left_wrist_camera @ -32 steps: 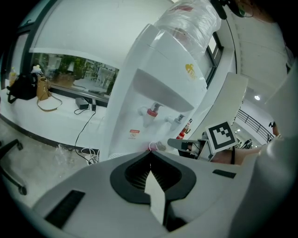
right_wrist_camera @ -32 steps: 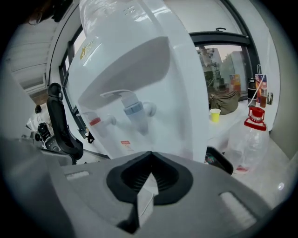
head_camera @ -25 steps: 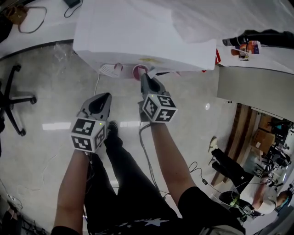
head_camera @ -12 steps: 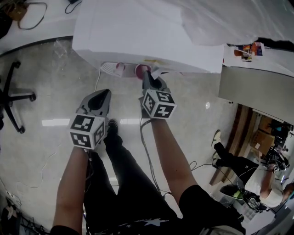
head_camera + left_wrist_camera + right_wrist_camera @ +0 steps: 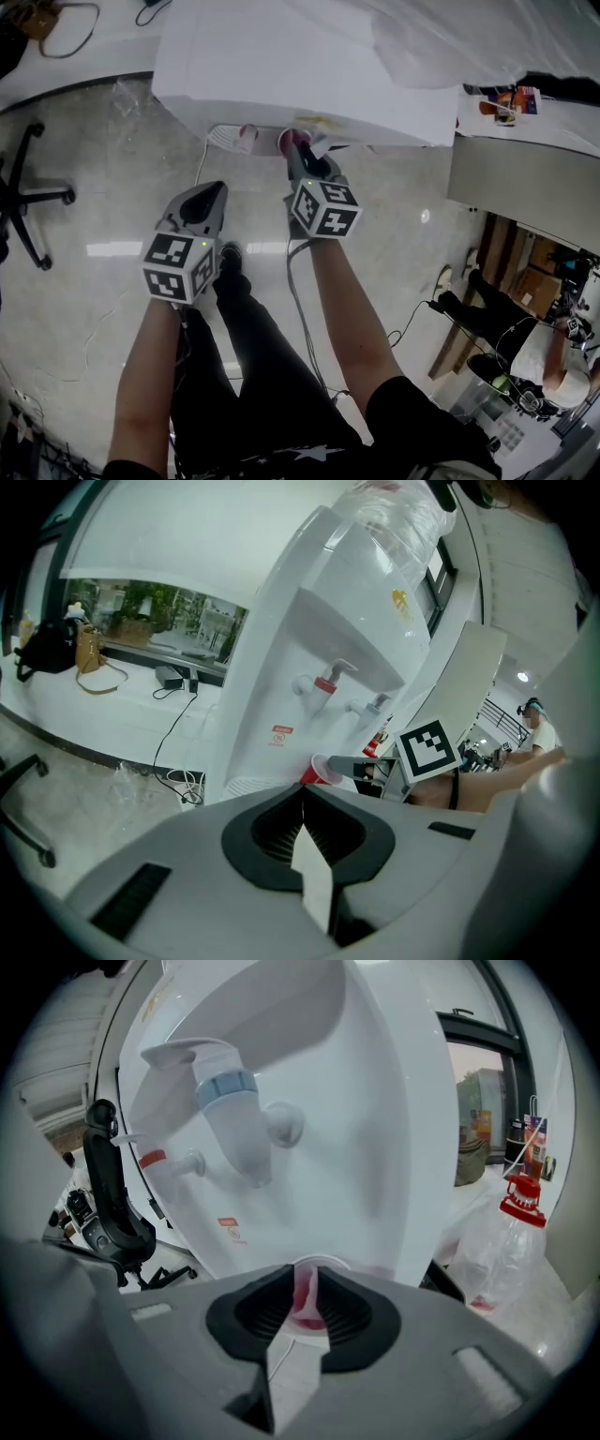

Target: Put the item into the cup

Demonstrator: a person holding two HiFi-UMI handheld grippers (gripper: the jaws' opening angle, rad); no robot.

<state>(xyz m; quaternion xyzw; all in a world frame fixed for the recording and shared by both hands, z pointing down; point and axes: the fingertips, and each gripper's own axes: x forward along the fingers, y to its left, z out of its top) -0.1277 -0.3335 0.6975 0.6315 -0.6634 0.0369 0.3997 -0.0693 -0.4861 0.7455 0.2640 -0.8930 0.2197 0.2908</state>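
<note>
Looking straight down onto a white water dispenser (image 5: pixel 281 66), both grippers out in front. Up at the machine's front with the right gripper (image 5: pixel 302 161), pinching the red cup (image 5: pixel 293 139) by its rim. Confirmed in the right gripper view: dark ribbed pads (image 5: pixel 347 1312) squeezed onto the cup's near wall, one on each side, with the pale rim and red inside just beyond. Holds the cup close against the dispenser's front panel, lower than both taps. Up above and a little left, the blue-collared tap (image 5: pixel 230 1091); further left, the red-handled tap (image 5: pixel 159 1160). Hard to say which of the two lines up over the cup.

Over to the left gripper (image 5: pixel 214 192): lower and off to the left, well apart from the dispenser, hanging above the pale floor (image 5: pixel 94 234). Pressed together at the jaws, meeting in a thin line, gripping nothing.

From the left gripper view, a big clear water bottle (image 5: pixel 394 517) seated on top of the dispenser, and the cup out on the right gripper's tips just off the lower front panel.

Off to the right in the right gripper view, a plastic bottle with a red cap (image 5: pixel 514 1232); off to the left, a black office chair (image 5: pixel 108 1204).
</note>
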